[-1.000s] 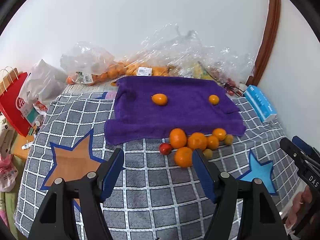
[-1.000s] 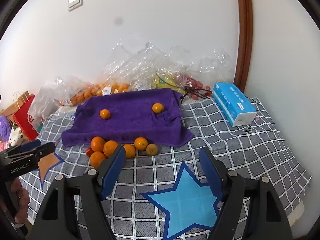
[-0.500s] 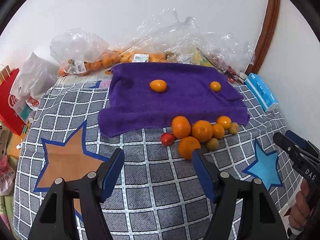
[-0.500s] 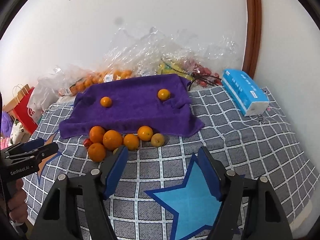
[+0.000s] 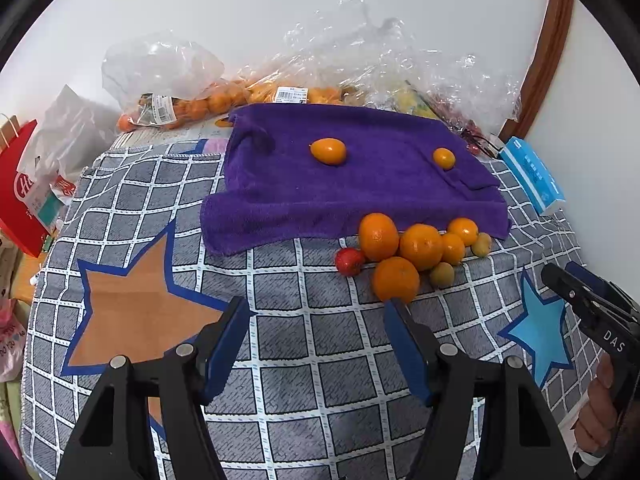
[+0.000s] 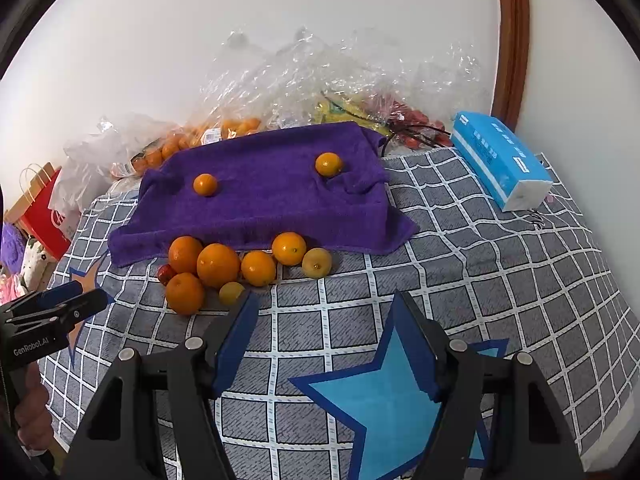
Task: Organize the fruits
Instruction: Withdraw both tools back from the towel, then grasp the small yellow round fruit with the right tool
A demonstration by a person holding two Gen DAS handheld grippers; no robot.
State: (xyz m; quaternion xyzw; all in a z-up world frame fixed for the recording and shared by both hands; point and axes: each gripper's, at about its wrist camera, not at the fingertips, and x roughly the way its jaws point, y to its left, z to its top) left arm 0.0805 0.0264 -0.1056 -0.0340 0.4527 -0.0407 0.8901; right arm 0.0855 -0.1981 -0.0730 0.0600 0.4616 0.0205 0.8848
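**A:** Along the near edge of the purple towel (image 6: 260, 208), what have you got?

**B:** A tight cluster of fruit (image 6: 218, 266) on the checked cloth (image 6: 480, 272), touching or just beside the towel's hem. I count 5 orange ones, 2 small yellow-green ones and 1 small red fruit (image 5: 349, 261) at the cluster's left end. The nearest orange (image 5: 396, 279) sits just beyond the tip of my left gripper's right finger.

**A:** And on the towel itself?

**B:** 2 small oranges, well apart: an oval one (image 5: 328, 151) toward the middle and a rounder one (image 5: 444, 158) toward the right edge.

**A:** Your grippers?

**B:** My left gripper (image 5: 316, 340) has its jaws parted with nothing between them, hanging over bare checked cloth beside the orange star (image 5: 132, 312). My right gripper (image 6: 326, 340) is also apart and empty, over the blue star (image 6: 380, 408); its jaws have just been closing a little, with no fruit between them.

**A:** Anything at the far edge of the cloth?

**B:** Crumpled clear plastic bags (image 6: 304, 80) against the wall, some holding more oranges. A blue tissue box (image 6: 500, 160) lies at the far right corner. A red paper bag (image 5: 20, 184) stands off the left edge.
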